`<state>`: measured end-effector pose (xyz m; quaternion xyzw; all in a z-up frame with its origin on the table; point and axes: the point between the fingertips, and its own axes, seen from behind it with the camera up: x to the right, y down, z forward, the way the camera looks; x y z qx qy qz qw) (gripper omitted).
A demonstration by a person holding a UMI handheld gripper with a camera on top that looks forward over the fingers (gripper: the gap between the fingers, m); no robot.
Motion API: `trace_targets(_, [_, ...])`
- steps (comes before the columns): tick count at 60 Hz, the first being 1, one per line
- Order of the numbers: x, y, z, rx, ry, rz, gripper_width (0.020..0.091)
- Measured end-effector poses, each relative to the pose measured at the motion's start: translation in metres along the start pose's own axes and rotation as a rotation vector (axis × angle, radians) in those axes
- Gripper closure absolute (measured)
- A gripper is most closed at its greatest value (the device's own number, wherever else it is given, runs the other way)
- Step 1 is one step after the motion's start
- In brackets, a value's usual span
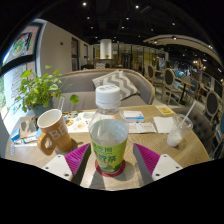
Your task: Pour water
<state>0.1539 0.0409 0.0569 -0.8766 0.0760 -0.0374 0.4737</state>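
We see our claw (110, 160) set about a clear plastic bottle (108, 140); the magenta pads (76, 157) on the two fingers lie against its left and right sides, so the claw is clamped on the bottle. The bottle stands upright between the fingers; it has a white cap (107, 96) screwed on and a green label (109, 156) round its lower half; whether its base touches the table (150, 142) we cannot tell, as the fingers hide it.

To the left of the bottle, near the left finger, stands a brown mug (53, 130) with a pale inside and its handle turned toward us; it sits upright on the table, apart from the bottle. Behind the mug a leafy green plant (38, 90) rises at the table's far left edge. Beyond the bottle, papers and leaflets (140, 124) lie flat on the wooden top; to the right, well apart from the bottle, stands a clear glass (177, 133) with a straw leaning in it.

Past the table we make out a grey sofa (92, 87) with a striped cushion (121, 82), and chairs (170, 85) farther back in a lit room.
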Motion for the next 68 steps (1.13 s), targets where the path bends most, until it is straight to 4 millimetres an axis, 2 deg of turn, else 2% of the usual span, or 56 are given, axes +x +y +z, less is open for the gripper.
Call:
trace_targets(4, [-0.004, -0.005, -0.021, -0.026, -0.005, 0.013, 0.0249])
trace_targets(9, [-0.01, -0.007, -0.057, -0.071, 0.007, 0.031, 0.0251])
trace_targets(18, [-0.03, -0.012, -0.139, -0.137, 0.007, 0.061, 0.0249])
trace_targets(22, [-0.038, -0.009, -0.175, -0.168, 0.018, 0.028, 0.0248])
trace_targets(27, [-0.051, -0.013, -0.217, -0.169, 0.02, -0.014, 0.0248])
trace_targets(32, [-0.067, -0.015, -0.251, -0.172, 0.004, -0.027, 0.0247])
trace_targets(39, [-0.083, -0.019, -0.288, -0.16, -0.008, -0.054, 0.0246])
trace_targets(49, [-0.097, -0.022, -0.313, -0.138, -0.014, -0.079, 0.0248])
trace_targets(61, [-0.104, -0.023, -0.326, -0.138, -0.027, -0.097, 0.0247])
trace_targets(68, [-0.107, -0.022, -0.326, -0.132, -0.028, -0.12, 0.025])
